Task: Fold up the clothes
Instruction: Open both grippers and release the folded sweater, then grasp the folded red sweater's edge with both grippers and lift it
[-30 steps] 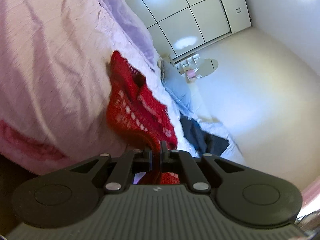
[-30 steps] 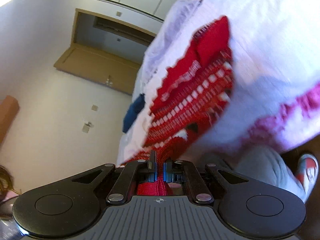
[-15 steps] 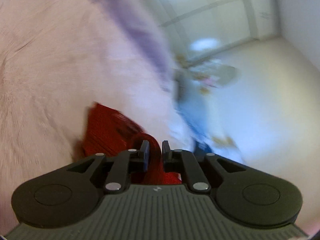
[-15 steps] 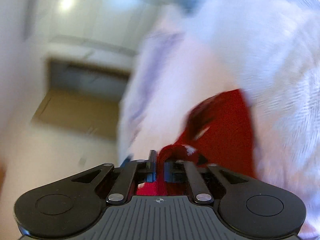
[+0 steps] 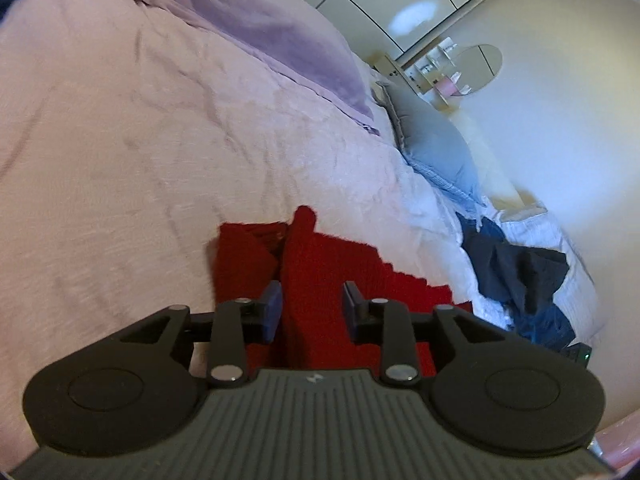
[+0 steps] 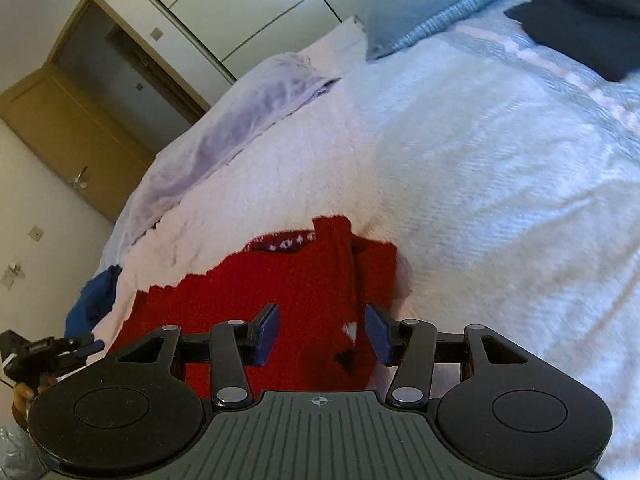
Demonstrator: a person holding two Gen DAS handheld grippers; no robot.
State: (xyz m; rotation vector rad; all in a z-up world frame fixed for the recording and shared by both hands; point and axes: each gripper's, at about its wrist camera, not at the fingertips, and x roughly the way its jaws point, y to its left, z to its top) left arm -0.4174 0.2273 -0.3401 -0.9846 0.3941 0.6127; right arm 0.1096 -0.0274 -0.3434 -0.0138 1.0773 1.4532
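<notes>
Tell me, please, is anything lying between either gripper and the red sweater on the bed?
Nothing visible does. The red sweater lies directly under both the left gripper and the right gripper, whose jaws have just been opening, with knit between them but not pinched. The dark clothes lie well aside.

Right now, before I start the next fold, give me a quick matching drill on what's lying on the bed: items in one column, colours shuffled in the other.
Items:
1. sweater
2. pillow
3. blanket
4. heap of clothes

Colours:
A. lilac
B. dark navy
C. red
D. grey-blue

Pairs: 1-C, 2-D, 3-A, 4-B
</notes>
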